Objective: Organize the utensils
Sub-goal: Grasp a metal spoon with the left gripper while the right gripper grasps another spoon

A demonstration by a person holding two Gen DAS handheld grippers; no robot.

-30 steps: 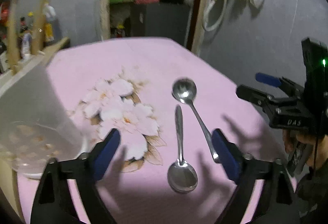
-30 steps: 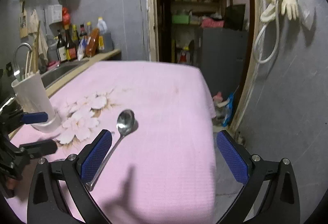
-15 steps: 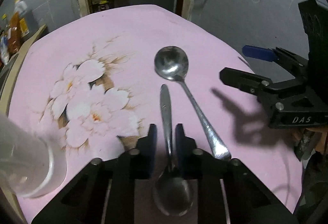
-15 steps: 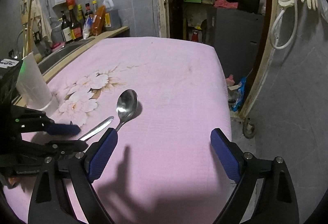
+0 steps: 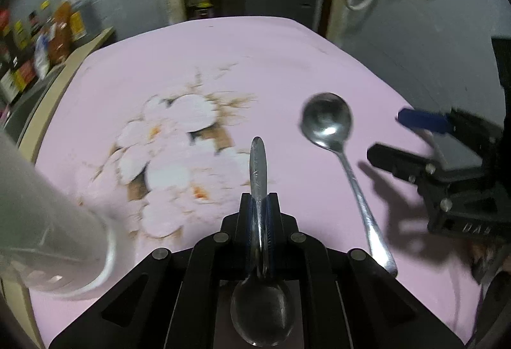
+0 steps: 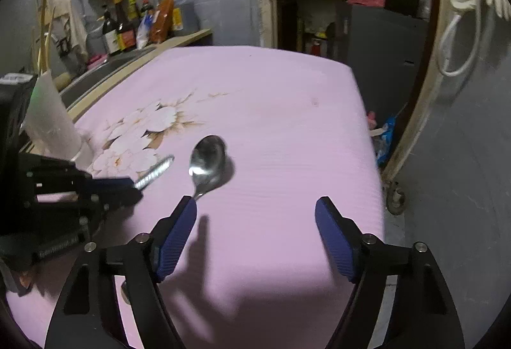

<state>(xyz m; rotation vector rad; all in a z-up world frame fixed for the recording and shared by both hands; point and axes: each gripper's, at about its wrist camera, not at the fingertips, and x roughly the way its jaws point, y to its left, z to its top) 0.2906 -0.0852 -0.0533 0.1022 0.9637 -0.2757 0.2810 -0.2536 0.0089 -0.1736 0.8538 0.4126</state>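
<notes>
My left gripper (image 5: 259, 199) has its jaws closing, and the pads press on the handle of a steel spoon (image 5: 258, 163). Its bowl lies below the fingers, toward the camera. The right wrist view shows that handle (image 6: 156, 171) sticking out of the left gripper (image 6: 131, 184). A second spoon (image 5: 351, 176) lies on the pink cloth to the right, bowl pointing away. My right gripper (image 6: 255, 205) hovers over the cloth with its jaws closing and nothing between them. The second spoon (image 6: 207, 157) runs under its left finger. A white plastic cup (image 5: 48, 221) stands at the left.
The pink flowered cloth (image 6: 271, 93) covers the table. Its right edge drops to a grey floor by a doorway. Bottles (image 6: 134, 26) stand on a wooden counter behind the cup (image 6: 52, 122). The right gripper (image 5: 388, 135) reaches in from the right of the left wrist view.
The left jaws came down and shut on the nearer spoon's handle. The right jaws narrowed as that gripper moved lower and closer to the second spoon.
</notes>
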